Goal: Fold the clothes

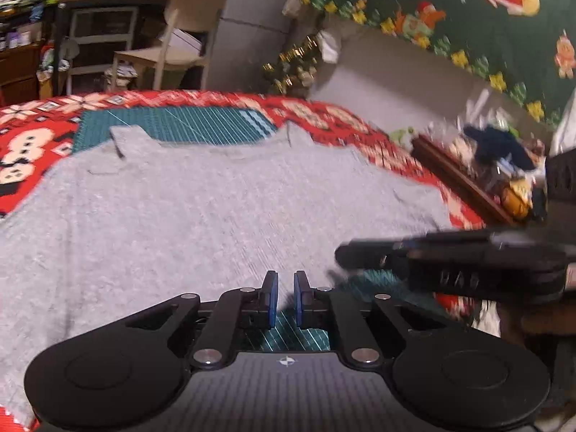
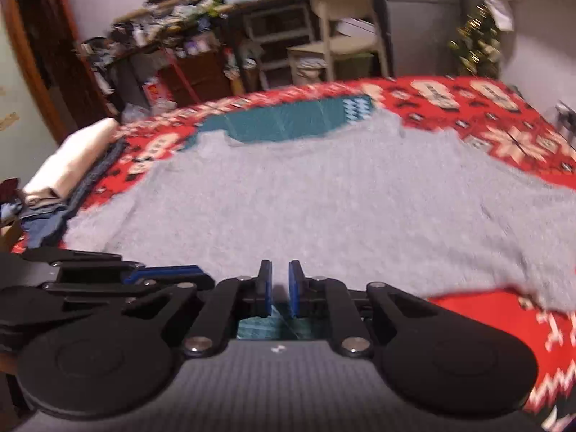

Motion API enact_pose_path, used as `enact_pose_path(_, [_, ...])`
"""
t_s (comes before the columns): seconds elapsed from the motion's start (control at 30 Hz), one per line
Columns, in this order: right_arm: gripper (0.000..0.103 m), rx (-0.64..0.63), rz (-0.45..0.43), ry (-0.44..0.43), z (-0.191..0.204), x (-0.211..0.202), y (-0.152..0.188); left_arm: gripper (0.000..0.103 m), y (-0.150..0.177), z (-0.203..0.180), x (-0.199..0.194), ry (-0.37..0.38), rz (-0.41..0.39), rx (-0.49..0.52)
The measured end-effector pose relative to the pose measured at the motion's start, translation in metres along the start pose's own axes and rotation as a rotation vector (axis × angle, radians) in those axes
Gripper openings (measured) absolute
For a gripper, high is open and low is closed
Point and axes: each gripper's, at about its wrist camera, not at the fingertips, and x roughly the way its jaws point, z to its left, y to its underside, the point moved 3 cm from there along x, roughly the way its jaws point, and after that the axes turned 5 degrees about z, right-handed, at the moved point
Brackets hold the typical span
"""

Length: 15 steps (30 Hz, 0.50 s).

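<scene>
A grey knit garment (image 1: 216, 208) (image 2: 306, 208) lies spread flat over a teal cutting mat (image 1: 180, 124) (image 2: 288, 122). Its two shoulder straps point to the far side. My left gripper (image 1: 285, 277) hovers at the garment's near hem, its blue pads only a narrow slit apart. I see no cloth pinched between them. My right gripper (image 2: 280, 266) stands at the same hem a little to the right, its pads equally close and showing nothing held. In the left wrist view the right gripper (image 1: 340, 252) lies rolled on its side. The left gripper (image 2: 207, 277) appears sideways at the left of the right wrist view.
A red Christmas tablecloth (image 1: 32, 144) (image 2: 486, 108) covers the table. Folded clothes (image 2: 68, 165) are stacked at its left edge. A wooden tray of clutter (image 1: 486, 180) sits at the right. A pale chair (image 1: 180, 36) and crowded shelves (image 2: 180, 18) stand beyond.
</scene>
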Motion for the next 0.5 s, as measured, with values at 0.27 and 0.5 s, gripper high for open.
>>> enact_pose_path(0.27, [0.005,-0.023,0.055,-0.081,0.021,0.023,0.005,0.003,0.016,0.061,-0.019,-0.010,0.006,-0.303])
enact_pose_path(0.5, [0.005,-0.054,0.061,-0.106,0.037,0.029,0.000,0.001,0.031,0.084,-0.044,-0.026,-0.022,-0.436])
